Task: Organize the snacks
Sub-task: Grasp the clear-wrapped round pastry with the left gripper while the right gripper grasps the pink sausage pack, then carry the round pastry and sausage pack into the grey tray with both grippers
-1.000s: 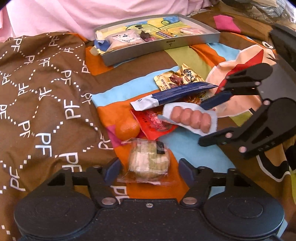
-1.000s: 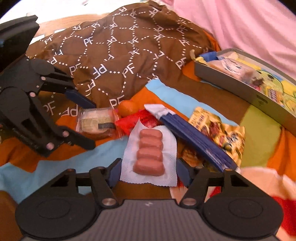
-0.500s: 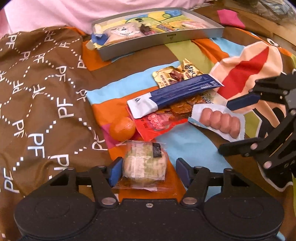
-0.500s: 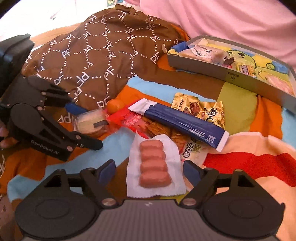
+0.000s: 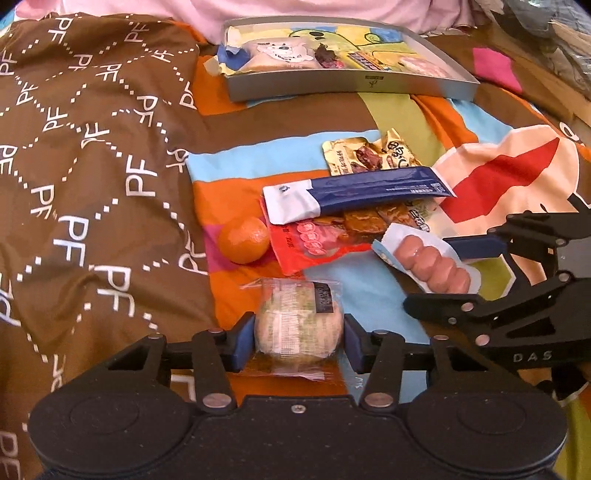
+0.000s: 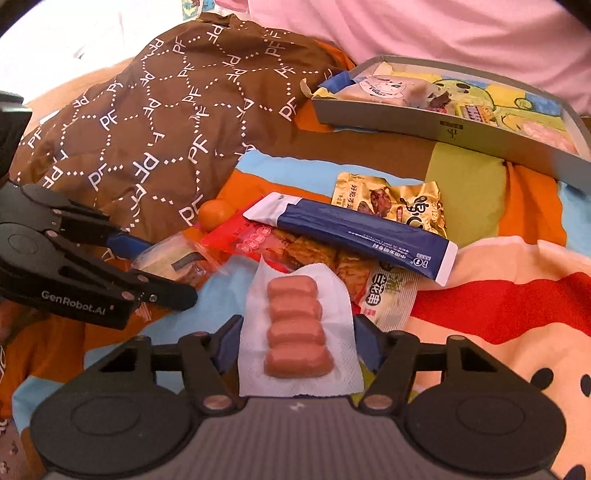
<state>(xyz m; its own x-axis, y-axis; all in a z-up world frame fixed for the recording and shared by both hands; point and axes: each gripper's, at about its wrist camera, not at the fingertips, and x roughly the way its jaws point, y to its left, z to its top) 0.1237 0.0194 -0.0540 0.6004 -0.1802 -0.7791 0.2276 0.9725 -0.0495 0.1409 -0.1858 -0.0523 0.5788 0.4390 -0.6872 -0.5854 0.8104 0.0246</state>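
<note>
While both jaws sit close on their loads, the left hand-held gripper (image 5: 299,341) clamps a round wrapped pastry (image 5: 297,325), blue pads touching its left and right sides. The right hand-held gripper (image 6: 297,349) pinches the white sausage pack (image 6: 297,332) by its edges; four pink links run in a row, long axis pointing away from the camera toward the far pile.

Surface is a bed: striped bedspread (image 5: 258,166) in orange, blue, green and red, with a brown "PF"-print cloth (image 5: 92,147) rumpled over the left part. Pink fabric (image 6: 443,26) lies along the far edge.

Just beyond the grippers: mandarin (image 5: 243,240), red packet (image 5: 314,243), long navy-and-white pack (image 5: 358,194) lying left to right across the pile, gold pouch (image 5: 369,155) behind it. Farther back, a shallow grey box (image 5: 351,83) holds several snacks.
</note>
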